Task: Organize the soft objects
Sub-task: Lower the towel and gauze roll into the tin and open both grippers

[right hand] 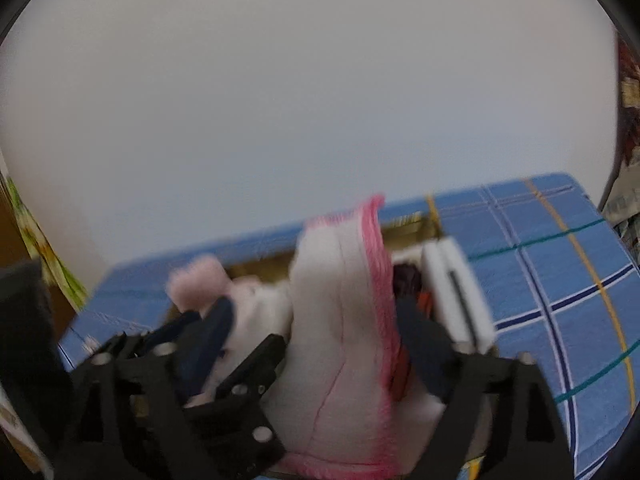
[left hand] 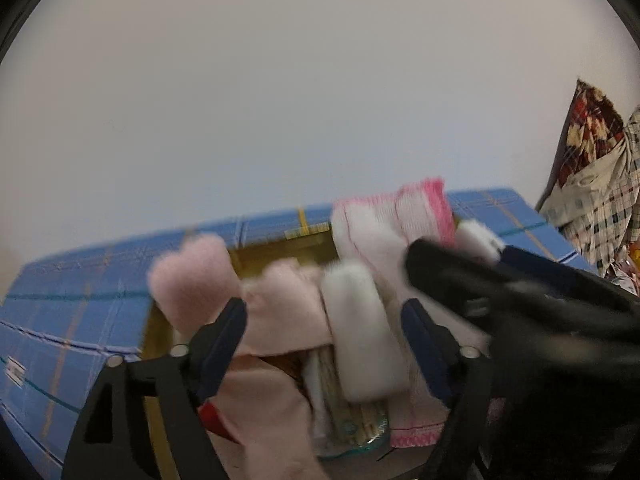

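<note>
A box (left hand: 192, 312) with a gold inner wall sits sunk in a blue plaid cloth (left hand: 72, 312). It holds folded soft cloths: pale pink ones (left hand: 288, 308), a white roll (left hand: 360, 332) and a white towel with pink trim (left hand: 404, 220). My left gripper (left hand: 324, 332) is open, its fingers either side of the pink cloths and white roll. My right gripper (right hand: 316, 340) holds its fingers around the pink-trimmed towel (right hand: 344, 312), which stands upright in the box; the image is blurred. The right gripper also shows in the left wrist view (left hand: 460, 264), reaching in from the right.
A plain pale wall (left hand: 280, 100) fills the background. A pile of patterned fabrics (left hand: 592, 184) lies at the far right. White folded pieces (right hand: 456, 292) stand at the box's right end. The plaid cloth (right hand: 560, 280) spreads right of the box.
</note>
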`<state>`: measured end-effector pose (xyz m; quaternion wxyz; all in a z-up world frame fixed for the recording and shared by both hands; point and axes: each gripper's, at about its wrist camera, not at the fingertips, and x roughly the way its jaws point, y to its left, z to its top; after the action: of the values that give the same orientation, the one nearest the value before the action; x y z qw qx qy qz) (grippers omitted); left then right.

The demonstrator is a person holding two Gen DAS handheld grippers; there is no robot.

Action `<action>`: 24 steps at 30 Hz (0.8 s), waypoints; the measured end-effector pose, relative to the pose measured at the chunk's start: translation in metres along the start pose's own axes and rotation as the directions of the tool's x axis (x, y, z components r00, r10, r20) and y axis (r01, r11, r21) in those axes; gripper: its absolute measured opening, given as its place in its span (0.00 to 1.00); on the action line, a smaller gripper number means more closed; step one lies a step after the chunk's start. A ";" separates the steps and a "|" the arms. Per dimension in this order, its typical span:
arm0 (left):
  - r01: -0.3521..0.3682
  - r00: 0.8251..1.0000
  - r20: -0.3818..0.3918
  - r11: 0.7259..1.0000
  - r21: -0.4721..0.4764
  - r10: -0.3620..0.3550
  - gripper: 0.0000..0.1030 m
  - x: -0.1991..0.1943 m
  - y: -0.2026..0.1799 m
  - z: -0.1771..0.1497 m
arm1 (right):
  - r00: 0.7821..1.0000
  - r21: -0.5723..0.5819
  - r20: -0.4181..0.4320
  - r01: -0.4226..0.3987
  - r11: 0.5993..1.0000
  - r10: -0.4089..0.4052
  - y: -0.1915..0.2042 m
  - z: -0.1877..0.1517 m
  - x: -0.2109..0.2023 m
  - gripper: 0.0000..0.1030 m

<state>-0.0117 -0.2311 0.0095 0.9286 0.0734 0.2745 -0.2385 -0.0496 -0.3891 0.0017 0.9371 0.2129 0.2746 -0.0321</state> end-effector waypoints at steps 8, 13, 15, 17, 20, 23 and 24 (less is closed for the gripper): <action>-0.039 0.995 0.091 0.999 0.025 0.036 0.91 -0.017 0.001 0.002 | 0.986 0.007 0.135 0.093 0.996 -0.093 0.012 -0.009 -0.024 0.95; -0.109 0.984 0.143 0.994 0.019 0.105 0.91 -0.019 0.010 -0.006 | 0.959 -0.044 0.206 0.207 0.977 -0.194 0.019 -0.013 -0.023 0.97; -0.100 0.984 0.150 0.995 -0.005 0.100 0.91 -0.020 0.016 -0.011 | 0.951 -0.055 0.229 0.227 0.972 -0.209 0.021 -0.015 -0.023 0.97; -0.099 0.981 0.165 0.995 -0.025 0.102 0.91 -0.022 0.021 -0.016 | 0.943 -0.072 0.246 0.249 0.966 -0.225 0.024 -0.019 -0.026 0.97; -0.111 0.976 0.185 0.994 -0.024 0.114 0.91 -0.025 0.025 -0.021 | 0.928 -0.098 0.279 0.282 0.954 -0.246 0.030 -0.023 -0.028 0.97; -0.119 0.969 0.214 0.992 -0.028 0.123 0.91 -0.031 0.030 -0.025 | 0.909 -0.120 0.331 0.305 0.945 -0.252 0.038 -0.029 -0.035 0.99; -0.115 0.968 0.220 0.993 -0.033 0.119 0.91 -0.032 0.033 -0.026 | 0.899 -0.126 0.354 0.320 0.939 -0.259 0.040 -0.033 -0.038 1.00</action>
<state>-0.0317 -0.1822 0.0053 0.9666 0.0533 0.1666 -0.1873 -0.0911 -0.3411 0.0122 0.9699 0.0747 0.1433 -0.1819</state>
